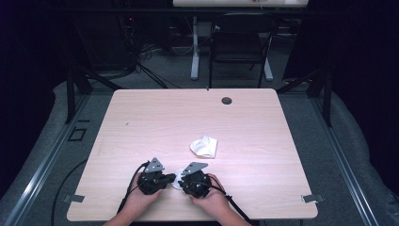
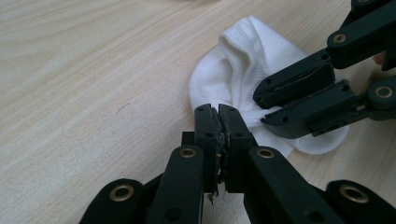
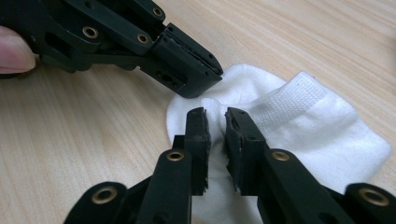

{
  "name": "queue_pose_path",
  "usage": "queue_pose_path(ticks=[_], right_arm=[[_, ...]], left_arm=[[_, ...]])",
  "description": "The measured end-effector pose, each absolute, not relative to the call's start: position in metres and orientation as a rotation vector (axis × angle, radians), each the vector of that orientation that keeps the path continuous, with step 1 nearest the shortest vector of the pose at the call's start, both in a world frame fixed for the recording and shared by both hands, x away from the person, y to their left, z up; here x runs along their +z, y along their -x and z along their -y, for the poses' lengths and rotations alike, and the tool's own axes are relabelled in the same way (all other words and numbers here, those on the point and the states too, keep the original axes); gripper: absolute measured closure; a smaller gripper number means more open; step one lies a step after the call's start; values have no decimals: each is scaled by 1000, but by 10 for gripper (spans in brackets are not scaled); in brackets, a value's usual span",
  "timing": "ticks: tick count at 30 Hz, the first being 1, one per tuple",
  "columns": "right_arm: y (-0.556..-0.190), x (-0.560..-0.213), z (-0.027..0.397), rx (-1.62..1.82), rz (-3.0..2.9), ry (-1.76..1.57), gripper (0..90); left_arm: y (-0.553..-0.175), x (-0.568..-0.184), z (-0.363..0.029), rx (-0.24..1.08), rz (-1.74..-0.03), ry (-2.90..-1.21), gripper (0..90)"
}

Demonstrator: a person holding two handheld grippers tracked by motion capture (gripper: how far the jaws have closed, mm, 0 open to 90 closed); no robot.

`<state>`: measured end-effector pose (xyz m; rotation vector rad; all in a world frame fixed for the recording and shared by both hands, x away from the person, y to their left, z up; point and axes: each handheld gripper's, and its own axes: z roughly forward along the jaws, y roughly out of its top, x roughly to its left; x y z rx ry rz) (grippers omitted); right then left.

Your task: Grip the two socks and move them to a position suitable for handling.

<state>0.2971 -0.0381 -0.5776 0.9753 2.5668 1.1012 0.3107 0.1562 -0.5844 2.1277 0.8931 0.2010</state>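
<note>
Left gripper (image 2: 218,114): jaws pressed together, pinching edge of white sock (image 2: 243,60) at near table (image 1: 141,122) edge. Right gripper (image 3: 215,119): jaws slightly apart, sock fabric bunched between. Second white sock (image 1: 204,146) lies apart, mid-table.

sock (image 3: 303,116): white, short, knit, ribbed cuff; lies flat on the bench (image 1: 141,122) near its front edge, between the two hand-held grippers
second sock (image 1: 204,146): white, crumpled in a loose heap, farther back near the bench's middle
</note>
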Motion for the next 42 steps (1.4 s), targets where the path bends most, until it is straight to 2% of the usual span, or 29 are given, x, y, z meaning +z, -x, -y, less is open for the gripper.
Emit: queue_pose_path(ticks=[11, 31, 42], right_arm=[[-297, -576, 40, 1106, -2565, -982, 856], [-298, -540, 70, 1196, -2505, -1017, 863], [-297, -533, 89, 1202, -2457, -1044, 863]], left_arm=[[-311, -585, -157, 190, -902, -2120, 875], [-312, -582, -160, 192, -933, -2104, 881], [-313, -580, -163, 196, -936, -2100, 882]])
